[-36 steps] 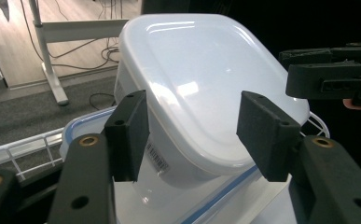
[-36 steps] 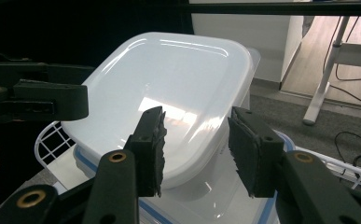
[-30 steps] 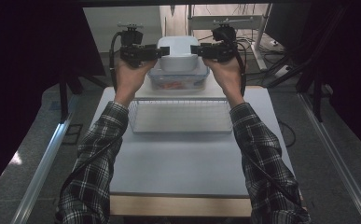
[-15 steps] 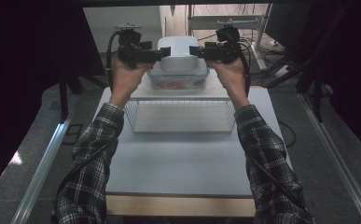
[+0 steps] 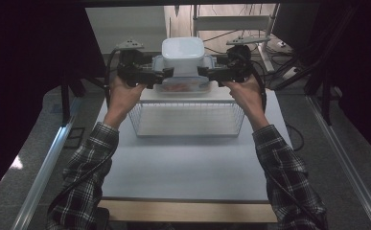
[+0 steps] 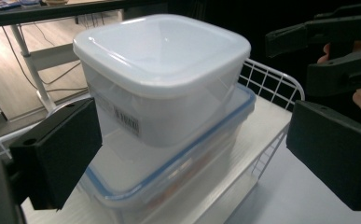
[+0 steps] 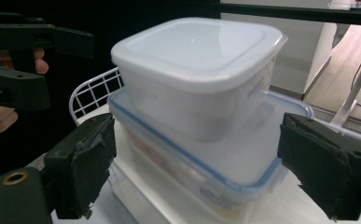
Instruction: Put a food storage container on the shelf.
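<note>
Nearest, a pale grey table with a wooden front edge carries a white wire basket. Beyond it a flat blue-rimmed box bears a white lidded tub. The left gripper and right gripper flank this stack; both have just been opening, jaws apart, pads clear of the plastic. Dark curtains close both sides; desk legs and cables stand behind. Reddish contents in the lower box are blurred. The gripper views show a barcode label on the tub.
</note>
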`<state>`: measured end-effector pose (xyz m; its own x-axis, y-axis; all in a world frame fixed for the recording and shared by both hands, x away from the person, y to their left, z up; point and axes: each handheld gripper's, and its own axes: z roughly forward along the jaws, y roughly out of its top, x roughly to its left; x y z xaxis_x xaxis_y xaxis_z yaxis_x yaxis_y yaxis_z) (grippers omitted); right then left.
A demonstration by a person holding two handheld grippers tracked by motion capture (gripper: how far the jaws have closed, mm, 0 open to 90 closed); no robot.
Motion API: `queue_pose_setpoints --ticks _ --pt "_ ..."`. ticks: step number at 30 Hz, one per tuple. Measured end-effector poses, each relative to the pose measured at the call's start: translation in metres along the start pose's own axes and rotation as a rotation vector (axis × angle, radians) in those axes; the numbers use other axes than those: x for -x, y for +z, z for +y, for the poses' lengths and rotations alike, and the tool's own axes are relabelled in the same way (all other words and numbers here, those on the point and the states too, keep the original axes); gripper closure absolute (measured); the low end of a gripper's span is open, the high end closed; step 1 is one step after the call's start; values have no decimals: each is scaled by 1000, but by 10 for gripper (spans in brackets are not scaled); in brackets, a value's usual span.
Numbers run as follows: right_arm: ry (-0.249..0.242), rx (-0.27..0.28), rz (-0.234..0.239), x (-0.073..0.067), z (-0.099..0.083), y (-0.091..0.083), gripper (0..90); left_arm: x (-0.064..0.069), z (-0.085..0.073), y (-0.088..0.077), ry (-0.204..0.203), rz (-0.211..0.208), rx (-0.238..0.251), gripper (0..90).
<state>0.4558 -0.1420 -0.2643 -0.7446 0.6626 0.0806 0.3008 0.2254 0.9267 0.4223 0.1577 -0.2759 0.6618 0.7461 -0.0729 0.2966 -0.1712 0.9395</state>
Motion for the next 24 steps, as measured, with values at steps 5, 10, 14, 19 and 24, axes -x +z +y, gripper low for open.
queue_pose_setpoints --ticks 5,10,14,19,24 --pt "-2 0 11 -1 -12 -10 92 6 -10 -5 30 3 9 29" --pt "-7 -5 18 -1 -24 -16 84 13 -21 -11 35 -10 7 42" --pt "-15 -6 20 -2 -34 -20 77 20 -30 -14 53 -14 -9 44" --pt "-26 -13 30 -7 -47 -24 76 28 -45 -17 59 -29 -23 46" --pt "-41 -23 49 -15 -59 -26 74 33 -62 -20 64 -34 -40 48"
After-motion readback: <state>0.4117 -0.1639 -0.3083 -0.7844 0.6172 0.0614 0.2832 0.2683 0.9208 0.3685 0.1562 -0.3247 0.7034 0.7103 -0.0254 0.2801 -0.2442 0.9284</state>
